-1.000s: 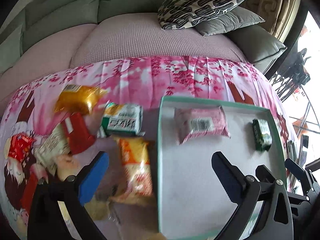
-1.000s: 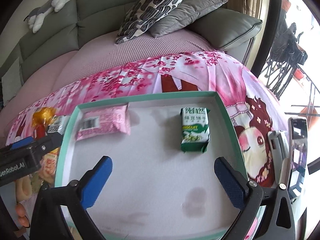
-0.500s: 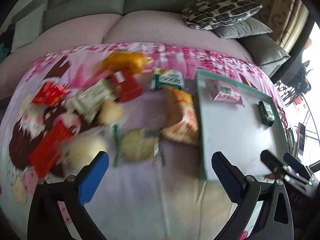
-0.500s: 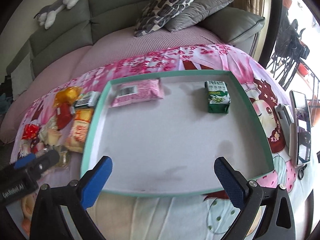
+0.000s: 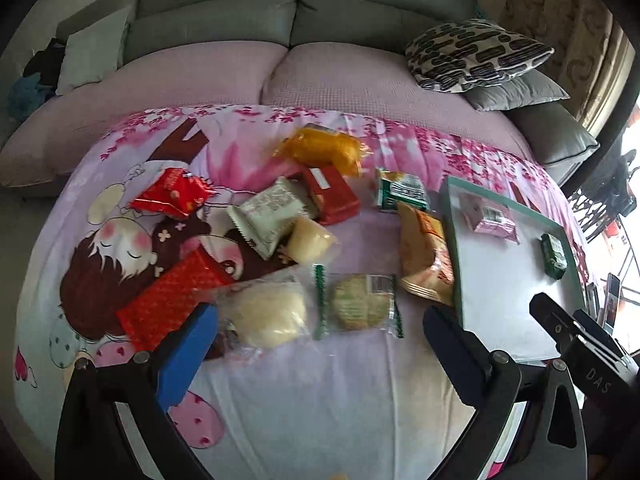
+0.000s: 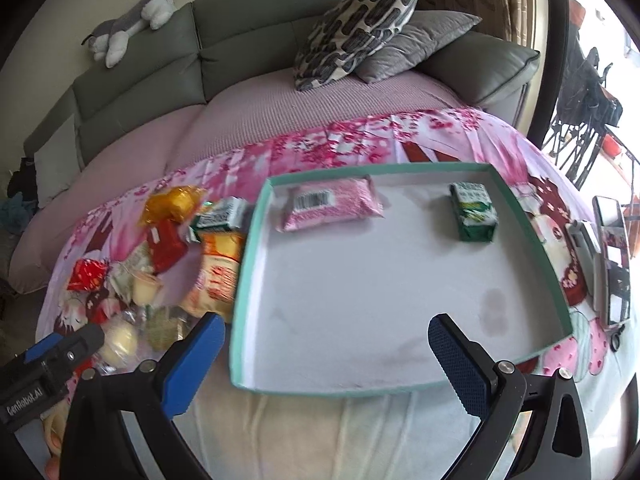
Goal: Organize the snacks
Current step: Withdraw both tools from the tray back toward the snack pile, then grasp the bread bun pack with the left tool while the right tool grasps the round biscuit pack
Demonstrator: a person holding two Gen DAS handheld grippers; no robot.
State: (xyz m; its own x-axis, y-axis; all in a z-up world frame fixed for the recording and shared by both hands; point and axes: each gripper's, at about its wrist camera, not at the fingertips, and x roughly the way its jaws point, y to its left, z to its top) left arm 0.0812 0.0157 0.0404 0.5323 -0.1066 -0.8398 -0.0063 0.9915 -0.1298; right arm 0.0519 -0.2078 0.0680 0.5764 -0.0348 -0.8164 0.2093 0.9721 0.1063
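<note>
Pink cherry-blossom cartoon cloth [image 5: 320,392], teal-rimmed white tray [image 6: 256,240] with pink pack [image 6: 332,202] and green pack [image 6: 474,212], loose red [image 5: 172,196], orange [image 5: 320,150], pale-green [image 5: 268,216] snacks, black-and-cream blotched cushion [image 5: 476,54], grey-green sofa [image 5: 224,12], blue gripper pads [image 6: 192,364].

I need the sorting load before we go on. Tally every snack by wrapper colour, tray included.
Red packets: 3
Orange packets: 2
Green packets: 2
Pink packet: 1
Whitish packet: 1
Clear-wrapped snacks: 3
Total: 12
</note>
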